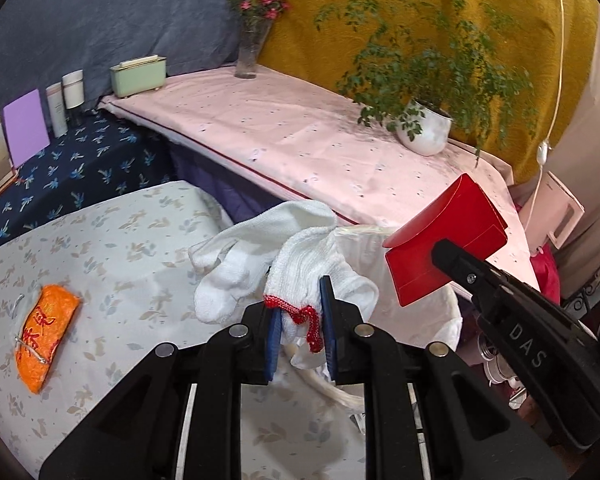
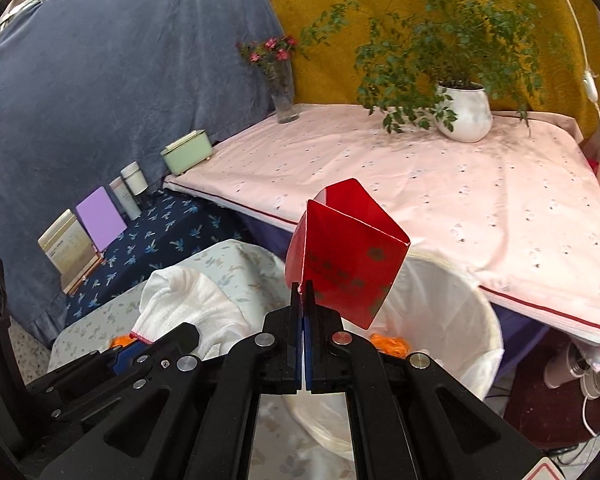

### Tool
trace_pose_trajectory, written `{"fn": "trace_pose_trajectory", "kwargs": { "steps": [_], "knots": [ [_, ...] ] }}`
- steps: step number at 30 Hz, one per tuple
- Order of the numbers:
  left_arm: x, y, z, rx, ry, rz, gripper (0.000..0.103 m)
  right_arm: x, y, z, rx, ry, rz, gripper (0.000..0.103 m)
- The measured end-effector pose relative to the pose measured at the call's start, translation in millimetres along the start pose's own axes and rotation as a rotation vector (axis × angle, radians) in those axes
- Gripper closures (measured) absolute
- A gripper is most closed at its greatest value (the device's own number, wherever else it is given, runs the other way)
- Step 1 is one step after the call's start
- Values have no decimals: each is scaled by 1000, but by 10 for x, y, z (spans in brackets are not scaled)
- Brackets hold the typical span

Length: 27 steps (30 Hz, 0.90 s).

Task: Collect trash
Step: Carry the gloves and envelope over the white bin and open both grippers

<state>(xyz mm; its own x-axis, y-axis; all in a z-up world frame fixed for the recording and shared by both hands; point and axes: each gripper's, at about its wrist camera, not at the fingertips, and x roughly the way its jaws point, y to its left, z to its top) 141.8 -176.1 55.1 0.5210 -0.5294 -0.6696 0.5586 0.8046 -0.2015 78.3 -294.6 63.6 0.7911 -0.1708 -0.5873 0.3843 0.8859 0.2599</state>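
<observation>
My left gripper is shut on a pair of white knit gloves with red cuffs, held above the floral table's edge; the gloves also show in the right wrist view. My right gripper is shut on a red paper box, held above a white bin with a liner; the box also shows in the left wrist view. Orange trash lies inside the bin. An orange packet lies on the floral table.
A pink-clothed table behind the bin carries a potted plant, a flower vase and a green box. A dark blue surface holds a purple card, bottles and a booklet. A white cord hangs at right.
</observation>
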Motion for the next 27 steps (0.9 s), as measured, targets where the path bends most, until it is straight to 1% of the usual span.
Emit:
{"fn": "trace_pose_trajectory", "kwargs": {
  "steps": [11, 20, 22, 23, 24, 25, 26, 27],
  "knots": [
    [83, -357, -55, 42, 24, -35, 86, -141, -348, -25, 35, -3, -34, 101],
    [168, -455, -88, 46, 40, -51, 85, -149, -462, -65, 51, 5, -50, 100],
    [181, -456, -92, 42, 38, -55, 81, -150, -476, -67, 52, 2, -55, 99],
    [187, -448, -91, 32, 34, -53, 77, -152, -486, -67, 54, -1, -57, 98],
    [191, -434, -89, 23, 29, -52, 73, -153, -493, -67, 56, -1, -59, 96],
    [191, -422, -88, 16, 24, -53, 66, -152, -502, -68, 59, -1, -61, 94],
    [193, -410, -88, 11, 22, -51, 63, -154, -509, -63, 60, -3, -64, 89],
    [197, -407, -87, 10, 21, -49, 63, -164, -510, -62, 61, -7, -66, 85]
  ]
}}
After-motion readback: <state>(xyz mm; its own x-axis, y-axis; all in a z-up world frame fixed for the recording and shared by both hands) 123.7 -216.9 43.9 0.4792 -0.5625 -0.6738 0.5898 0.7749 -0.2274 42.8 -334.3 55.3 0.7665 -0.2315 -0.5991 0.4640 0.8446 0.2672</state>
